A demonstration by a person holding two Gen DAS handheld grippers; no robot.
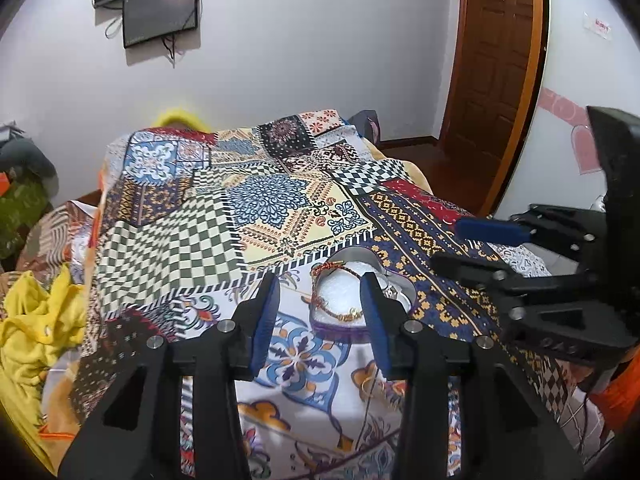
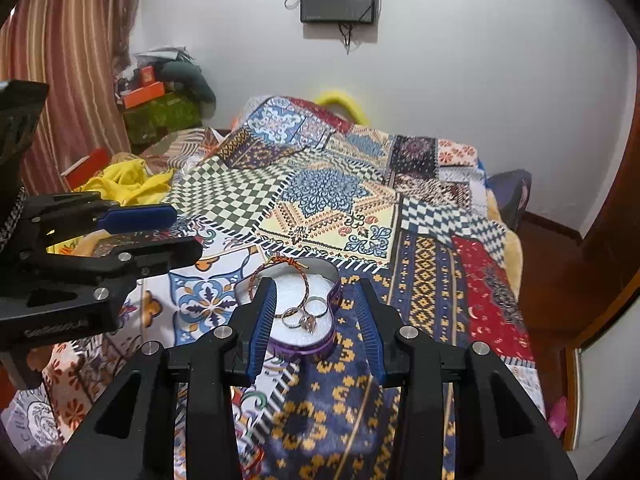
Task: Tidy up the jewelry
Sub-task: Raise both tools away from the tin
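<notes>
- Presently the heart-shaped box (image 2: 316, 344) is sitting on the patchwork bedspread (image 2: 328, 204), holding three rings (image 2: 304, 318) and a braided bracelet (image 2: 280, 276) (draped over its rim).
- Both the left gripper (image 1: 320, 316) and right gripper (image 2: 316, 320) are standing released above it, gripping nothing.

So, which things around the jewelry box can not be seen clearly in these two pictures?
- Rings: left wrist view, mostly hidden behind a finger.
- Box, near left wall: right wrist view, behind a finger.
- Bracelet clasp: too small in both views.
- Gold piece on the cloth: blurred, unidentifiable.
</notes>
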